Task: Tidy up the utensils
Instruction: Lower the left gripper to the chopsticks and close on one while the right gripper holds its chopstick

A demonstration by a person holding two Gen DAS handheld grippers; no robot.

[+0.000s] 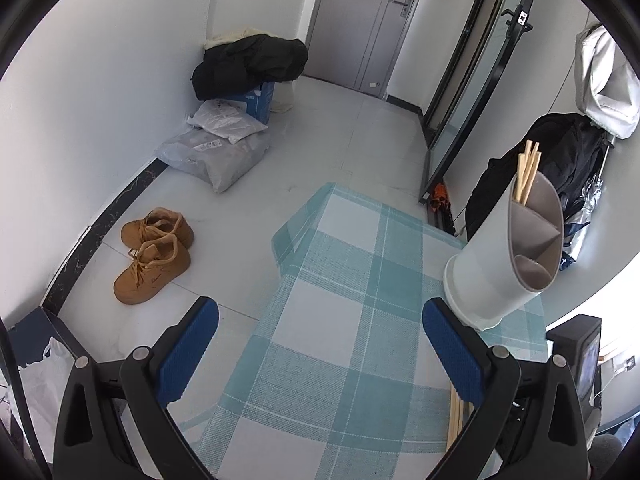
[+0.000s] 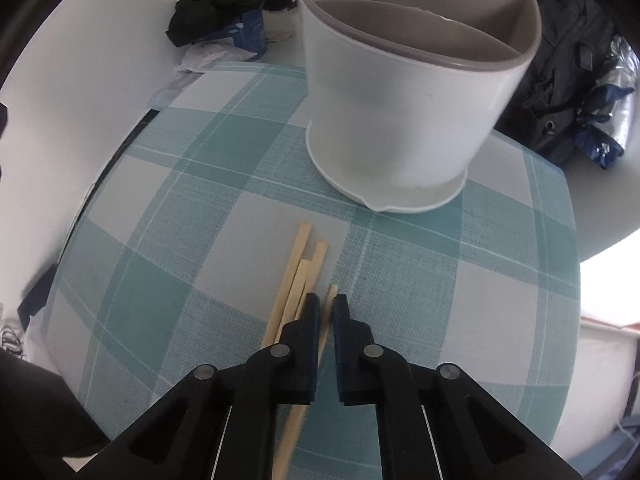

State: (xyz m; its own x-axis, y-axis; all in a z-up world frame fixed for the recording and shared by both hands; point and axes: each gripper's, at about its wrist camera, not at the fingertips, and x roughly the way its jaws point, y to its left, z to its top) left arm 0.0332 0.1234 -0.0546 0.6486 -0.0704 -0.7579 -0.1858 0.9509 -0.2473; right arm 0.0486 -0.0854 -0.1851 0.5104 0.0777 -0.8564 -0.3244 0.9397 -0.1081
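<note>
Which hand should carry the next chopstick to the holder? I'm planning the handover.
The right. The right gripper is already shut on one chopstick from the loose pile, facing the holder. The left gripper is open and empty above the tablecloth.

Tan boots (image 1: 154, 254) on the floor, perhaps coats (image 1: 250, 64) beyond.

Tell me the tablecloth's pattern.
The tablecloth is a teal and pale grey check with thin white lines, clearest in the right wrist view.
</note>
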